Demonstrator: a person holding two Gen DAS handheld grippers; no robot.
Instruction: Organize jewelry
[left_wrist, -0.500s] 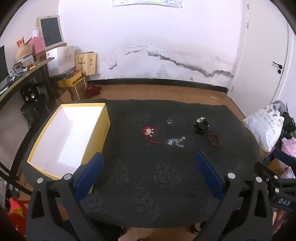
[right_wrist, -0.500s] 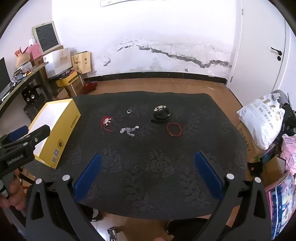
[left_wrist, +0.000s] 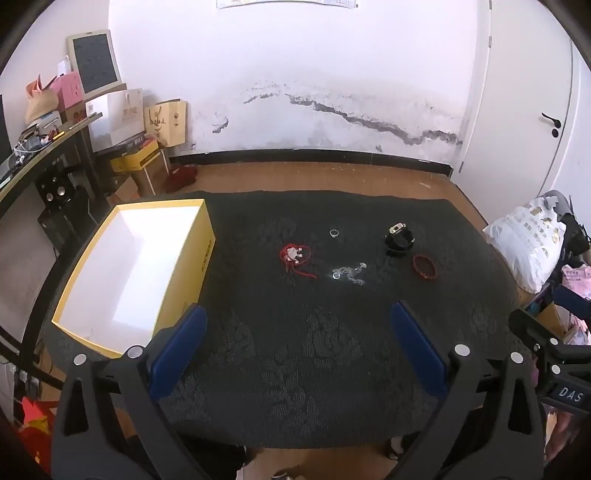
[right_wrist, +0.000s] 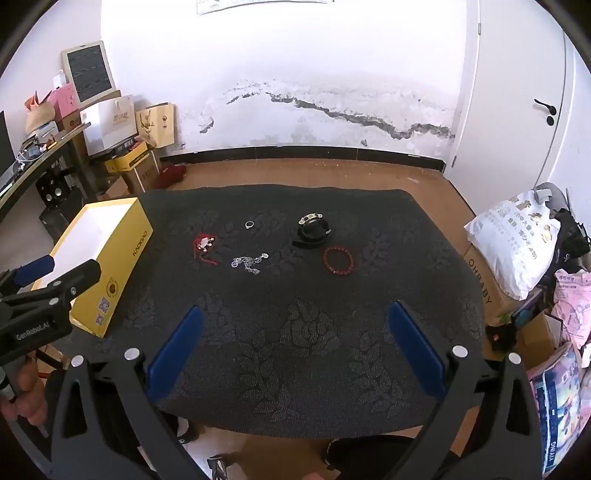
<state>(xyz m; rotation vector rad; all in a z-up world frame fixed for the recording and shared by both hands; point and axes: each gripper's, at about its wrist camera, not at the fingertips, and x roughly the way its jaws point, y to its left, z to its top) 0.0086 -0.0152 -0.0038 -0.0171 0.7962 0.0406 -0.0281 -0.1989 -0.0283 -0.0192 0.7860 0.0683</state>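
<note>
Jewelry lies spread across the middle of a dark patterned tablecloth (left_wrist: 295, 369): a red cord bracelet (left_wrist: 294, 256) with a pale charm, a small silver ring (left_wrist: 334, 233), a silver chain (left_wrist: 348, 273), a black watch (left_wrist: 399, 239) and a red bead bracelet (left_wrist: 424, 266). The right wrist view shows the same red cord bracelet (right_wrist: 203, 245), ring (right_wrist: 250, 224), chain (right_wrist: 249, 263), watch (right_wrist: 313, 229) and bead bracelet (right_wrist: 338, 260). An open yellow box (left_wrist: 201, 258) with a white inside stands at the table's left. My left gripper (left_wrist: 299, 317) and right gripper (right_wrist: 295, 317) both hang open over the near part of the table, nothing between their fingers.
A black shelf (left_wrist: 44, 147) with boxes and bags stands at the far left. A white sack (left_wrist: 524, 240) and packages crowd the floor at the right, beside a white door (left_wrist: 535, 110). In the right wrist view the yellow box (right_wrist: 122, 254) sits behind the left gripper's body (right_wrist: 40, 310).
</note>
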